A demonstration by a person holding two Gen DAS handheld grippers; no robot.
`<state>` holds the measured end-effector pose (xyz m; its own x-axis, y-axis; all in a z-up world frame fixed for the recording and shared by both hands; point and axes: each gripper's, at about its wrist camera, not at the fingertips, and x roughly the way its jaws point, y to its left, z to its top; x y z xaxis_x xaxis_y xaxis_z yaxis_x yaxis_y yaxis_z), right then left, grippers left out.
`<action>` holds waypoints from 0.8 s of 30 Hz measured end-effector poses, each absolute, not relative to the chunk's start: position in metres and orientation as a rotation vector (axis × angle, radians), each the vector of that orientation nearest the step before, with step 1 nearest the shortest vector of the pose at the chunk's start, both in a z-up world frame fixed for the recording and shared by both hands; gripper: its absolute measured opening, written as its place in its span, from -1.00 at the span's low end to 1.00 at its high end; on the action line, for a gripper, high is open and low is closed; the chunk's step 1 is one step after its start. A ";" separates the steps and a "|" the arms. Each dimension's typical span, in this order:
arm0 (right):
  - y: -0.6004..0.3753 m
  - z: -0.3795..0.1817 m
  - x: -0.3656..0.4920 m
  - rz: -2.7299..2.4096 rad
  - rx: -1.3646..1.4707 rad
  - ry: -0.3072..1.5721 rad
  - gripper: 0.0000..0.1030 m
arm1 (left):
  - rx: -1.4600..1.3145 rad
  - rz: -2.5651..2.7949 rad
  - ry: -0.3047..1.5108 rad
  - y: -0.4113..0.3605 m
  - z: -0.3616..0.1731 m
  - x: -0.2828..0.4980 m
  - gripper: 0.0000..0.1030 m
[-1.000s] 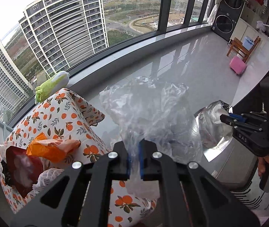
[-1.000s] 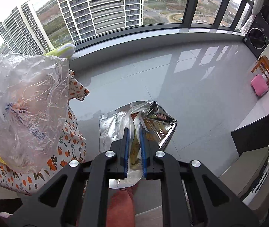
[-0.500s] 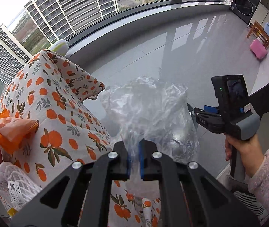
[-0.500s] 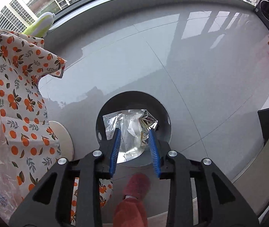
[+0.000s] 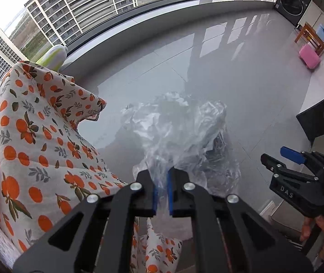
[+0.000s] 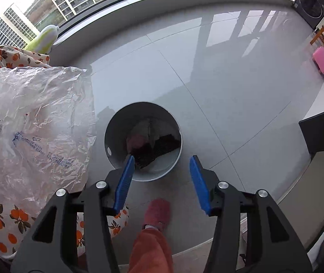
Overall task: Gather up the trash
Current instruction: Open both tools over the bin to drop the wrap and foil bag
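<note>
My left gripper [image 5: 160, 190] is clamped on the crinkly clear plastic bag [image 5: 180, 134] hanging beside the bin [image 6: 142, 141], featherlight and slippery so I'd pinch bunched film, while the right gripper [image 6: 162, 177] is opening with nothing between its jaws.

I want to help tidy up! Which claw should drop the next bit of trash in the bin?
Probably the left claw: it is shut on the clear plastic bag. The right claw is opening, empty, above the round bin.
</note>
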<state>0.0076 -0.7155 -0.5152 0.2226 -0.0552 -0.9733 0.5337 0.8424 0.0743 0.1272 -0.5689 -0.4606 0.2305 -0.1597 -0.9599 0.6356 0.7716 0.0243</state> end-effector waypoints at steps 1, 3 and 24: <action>-0.714 -0.515 0.003 -0.430 0.441 1.296 -0.05 | 0.457 -0.574 1.232 -0.576 -0.469 0.127 -0.86; -0.715 -0.516 -0.007 -0.435 0.458 1.308 -0.05 | 0.466 -0.575 1.238 -0.591 -0.491 0.128 -0.85; -0.711 -0.462 -0.014 -0.376 0.452 1.304 0.00 | 0.510 -0.541 1.259 -0.602 -0.511 0.115 0.35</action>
